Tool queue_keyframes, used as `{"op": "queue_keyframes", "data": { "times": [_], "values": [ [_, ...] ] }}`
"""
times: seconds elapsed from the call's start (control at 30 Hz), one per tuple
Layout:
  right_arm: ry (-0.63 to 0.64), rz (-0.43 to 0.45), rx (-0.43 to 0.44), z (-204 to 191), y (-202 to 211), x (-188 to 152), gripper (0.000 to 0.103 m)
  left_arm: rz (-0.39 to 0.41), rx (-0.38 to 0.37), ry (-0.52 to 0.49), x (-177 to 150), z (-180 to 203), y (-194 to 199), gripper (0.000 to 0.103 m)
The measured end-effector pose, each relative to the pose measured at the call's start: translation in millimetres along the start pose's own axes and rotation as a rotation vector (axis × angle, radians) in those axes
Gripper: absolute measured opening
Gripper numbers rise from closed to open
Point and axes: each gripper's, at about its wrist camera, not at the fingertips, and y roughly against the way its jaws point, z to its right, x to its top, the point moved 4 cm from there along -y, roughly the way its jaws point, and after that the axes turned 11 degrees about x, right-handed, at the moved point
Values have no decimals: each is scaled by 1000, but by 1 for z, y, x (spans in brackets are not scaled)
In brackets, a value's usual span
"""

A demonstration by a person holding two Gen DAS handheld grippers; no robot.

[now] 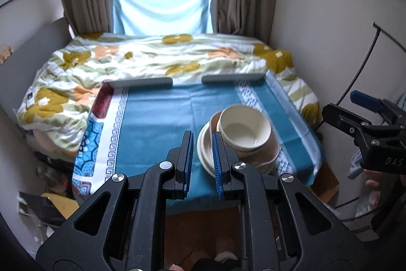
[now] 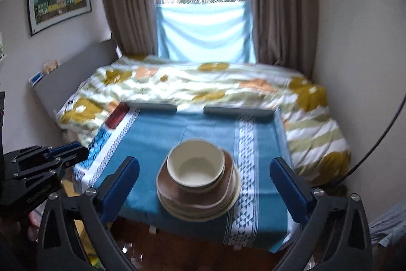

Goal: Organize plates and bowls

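Observation:
A stack of dishes stands near the front right of a table under a blue cloth (image 1: 157, 123). On top is a cream bowl (image 1: 241, 128) (image 2: 195, 164). It rests on brown dishes (image 2: 198, 194), with cream plates (image 2: 203, 211) underneath. My left gripper (image 1: 202, 135) hovers above the table's front edge, left of the stack. Its blue pads stand close together with nothing between them. My right gripper (image 2: 205, 161) is wide open, its fingers on either side of the stack in the picture but raised off it and touching nothing. Each gripper also shows at the edge of the other's view.
Two grey rails (image 1: 142, 83) line the table's far edge. Behind them lies a bed with a floral duvet (image 1: 152, 60), then brown curtains and a window. A white wall (image 1: 317, 29) and a black cable (image 1: 365, 60) are close on the right. Clutter sits on the floor at left.

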Motion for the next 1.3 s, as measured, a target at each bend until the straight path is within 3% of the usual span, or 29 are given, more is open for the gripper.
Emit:
{"op": "queue_keyframes", "data": {
  "times": [0.27,0.3,0.33,0.37,0.5,0.67,0.87,1.3],
  "values": [
    [-49,79,-54,0,20,13,102,71,-63,15,22,0,20,14],
    [-50,83,-63,0,21,13,102,79,-74,13,23,1,22,23],
    [-50,87,-72,0,23,13,102,85,-76,12,23,2,23,68],
    [-50,94,-80,0,24,13,102,95,-74,16,23,2,25,103],
    [-44,113,-91,-4,28,14,102,175,-90,79,24,-4,32,103],
    [-25,134,-103,-9,30,17,102,162,0,56,23,-7,23,103],
    [-12,161,-115,-10,34,18,102,208,66,55,23,-14,30,103],
    [-2,179,-130,-10,34,25,102,233,72,74,23,-22,41,103]
  ]
}}
